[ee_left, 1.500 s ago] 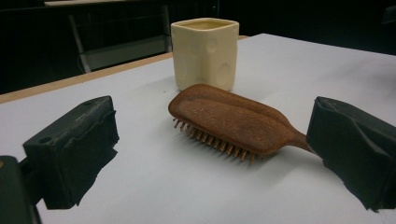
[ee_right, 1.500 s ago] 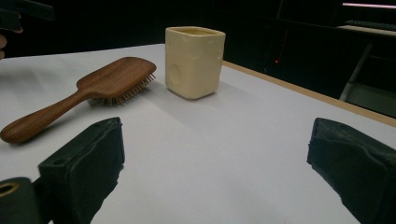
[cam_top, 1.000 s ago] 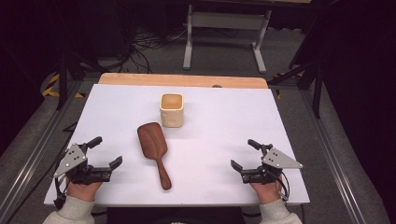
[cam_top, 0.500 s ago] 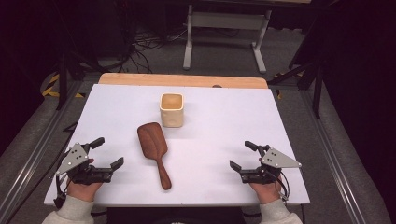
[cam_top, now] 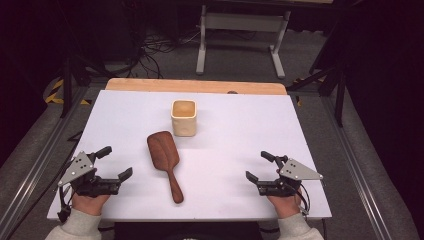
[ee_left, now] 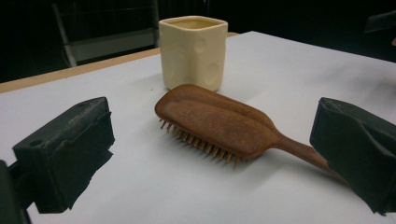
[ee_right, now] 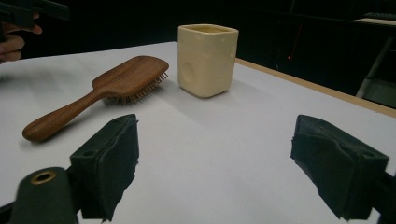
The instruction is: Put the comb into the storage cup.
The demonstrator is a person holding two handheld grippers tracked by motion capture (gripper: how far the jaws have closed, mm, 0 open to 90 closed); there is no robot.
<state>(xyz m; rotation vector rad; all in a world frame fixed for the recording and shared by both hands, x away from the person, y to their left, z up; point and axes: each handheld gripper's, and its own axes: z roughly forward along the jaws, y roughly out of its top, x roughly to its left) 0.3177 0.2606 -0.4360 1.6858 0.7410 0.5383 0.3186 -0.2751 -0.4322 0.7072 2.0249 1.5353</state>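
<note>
Wooden hairbrush (cam_top: 163, 161) between both tongs

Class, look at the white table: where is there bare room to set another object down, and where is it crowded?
Free: the wide stretch between the hairbrush and the right tongs; both far corners beside the cup. Crowded: the middle, where the brush head lies close to the cup, and the near-left by the left tongs.

The right tool (cam_top: 260, 167) has just been narrowing its jaws slightly, with nothing between them.
</note>
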